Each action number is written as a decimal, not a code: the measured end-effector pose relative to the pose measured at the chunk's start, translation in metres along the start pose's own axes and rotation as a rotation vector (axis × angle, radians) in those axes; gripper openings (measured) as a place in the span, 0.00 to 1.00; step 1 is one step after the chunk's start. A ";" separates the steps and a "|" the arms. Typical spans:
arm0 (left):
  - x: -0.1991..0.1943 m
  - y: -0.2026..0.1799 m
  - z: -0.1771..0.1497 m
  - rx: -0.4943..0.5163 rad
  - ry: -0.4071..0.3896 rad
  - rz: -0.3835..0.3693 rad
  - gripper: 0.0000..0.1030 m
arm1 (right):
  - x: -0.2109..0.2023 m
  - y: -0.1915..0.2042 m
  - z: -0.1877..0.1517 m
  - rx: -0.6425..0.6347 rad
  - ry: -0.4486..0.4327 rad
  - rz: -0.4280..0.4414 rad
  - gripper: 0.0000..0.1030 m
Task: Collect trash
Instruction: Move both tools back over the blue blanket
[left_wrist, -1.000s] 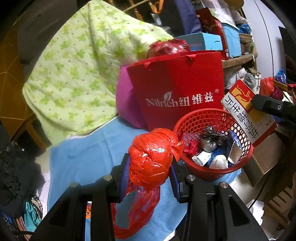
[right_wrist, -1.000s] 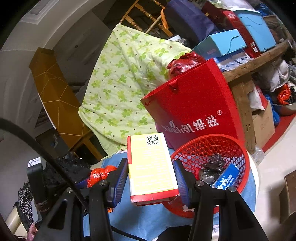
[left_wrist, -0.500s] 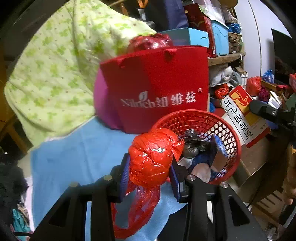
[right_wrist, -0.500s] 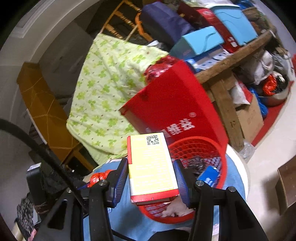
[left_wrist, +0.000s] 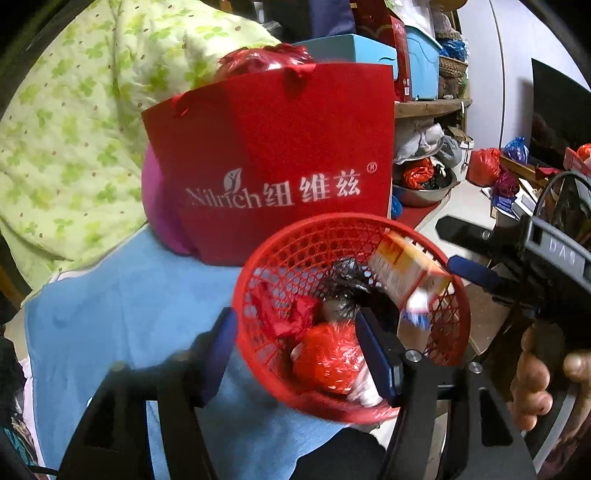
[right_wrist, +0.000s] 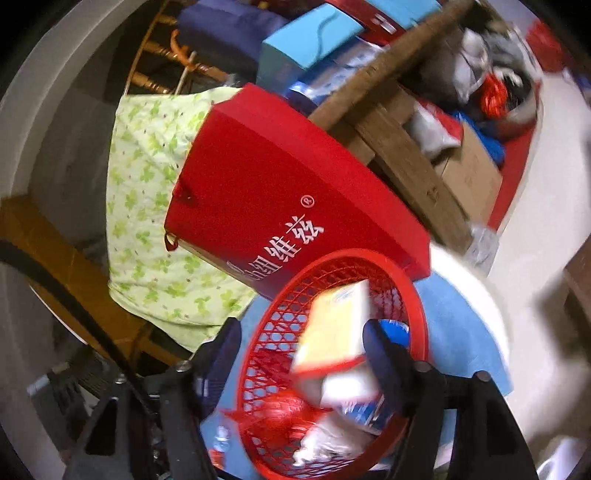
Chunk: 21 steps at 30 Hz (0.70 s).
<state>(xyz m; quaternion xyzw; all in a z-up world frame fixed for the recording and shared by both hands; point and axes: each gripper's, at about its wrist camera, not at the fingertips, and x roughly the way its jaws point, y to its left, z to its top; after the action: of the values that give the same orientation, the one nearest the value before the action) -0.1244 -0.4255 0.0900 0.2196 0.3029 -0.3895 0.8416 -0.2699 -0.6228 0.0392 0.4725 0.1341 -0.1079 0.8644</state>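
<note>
With both pairs of tongs spread wide over the round red plastic mesh basket (left_wrist: 436, 254), the drop looks like the step in hand. The left tongs (left_wrist: 295, 350) stand released, grasping nothing, and the knotted red plastic bag of trash (left_wrist: 328, 356) lies inside the basket, between their blue pads but apart from them. The right tongs (right_wrist: 303, 350) are likewise spread, and the blurred yellow-and-red cardboard box (right_wrist: 336, 325) sits tilted between them, over the basket's contents; whether it touches the right-hand pad I cannot tell.

To do this well, I'd judge each pair should stay above the rim until its item has settled, then lift straight up, so a pad does not hook the mesh and tip the basket. The basket stands on the blue cloth-covered surface (left_wrist: 122, 295), with its near edge seeming close to the cloth's edge, so a nudge could send it off. The red paper gift bag with white lettering (left_wrist: 273, 158) stands just behind the basket.
</note>
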 end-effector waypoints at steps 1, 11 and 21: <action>-0.001 0.003 -0.003 -0.001 0.004 0.006 0.65 | -0.002 0.002 -0.002 -0.019 -0.002 -0.006 0.70; -0.029 0.077 -0.099 -0.082 0.086 0.128 0.67 | -0.018 0.060 -0.022 -0.205 0.045 0.099 0.70; -0.086 0.223 -0.226 -0.413 0.138 0.383 0.67 | 0.054 0.167 -0.097 -0.411 0.308 0.222 0.70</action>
<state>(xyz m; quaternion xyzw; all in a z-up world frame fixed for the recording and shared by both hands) -0.0697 -0.1100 0.0156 0.1227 0.3853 -0.1375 0.9042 -0.1789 -0.4552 0.1027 0.3097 0.2305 0.0899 0.9181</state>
